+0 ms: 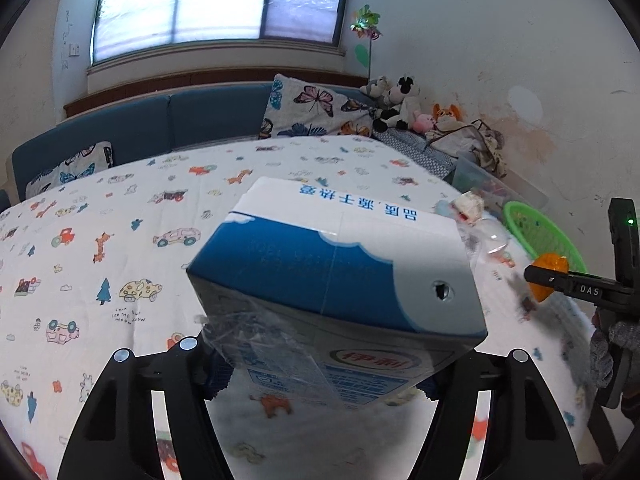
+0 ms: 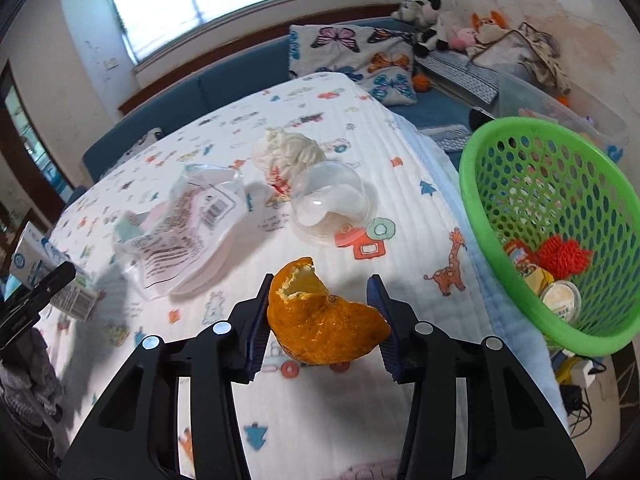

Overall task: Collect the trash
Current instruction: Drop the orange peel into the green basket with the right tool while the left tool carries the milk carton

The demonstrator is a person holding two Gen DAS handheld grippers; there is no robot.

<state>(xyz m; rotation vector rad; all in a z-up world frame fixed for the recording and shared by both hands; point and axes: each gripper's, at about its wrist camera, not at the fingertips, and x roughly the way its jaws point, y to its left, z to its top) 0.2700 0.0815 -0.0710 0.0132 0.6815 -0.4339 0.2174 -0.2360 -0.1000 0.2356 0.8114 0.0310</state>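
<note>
Where cartoon-print tablecloth [image 2: 400,208] spreads | blue sofa [image 1: 192,120]; window [image 1: 216,4] behind

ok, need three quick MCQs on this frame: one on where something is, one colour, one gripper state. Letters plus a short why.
1. Where is the green perforated plastic basket?
A. at the table's right edge
B. on the blue sofa
C. under the window

2. What colour is the peel between the right gripper's fingers?
A. green
B. orange
C. white

3. What is the left gripper doing?
A. open over a bare cloth
B. shut on a crumpled tissue
C. shut on the blue and white milk carton

Answers:
1 A: the right wrist view shows the basket beside the cloth's right edge.
2 B: the peel is orange with a pale inner side.
3 C: the carton fills the left wrist view, lifted clear of the cloth with the pads at its sides.
</note>
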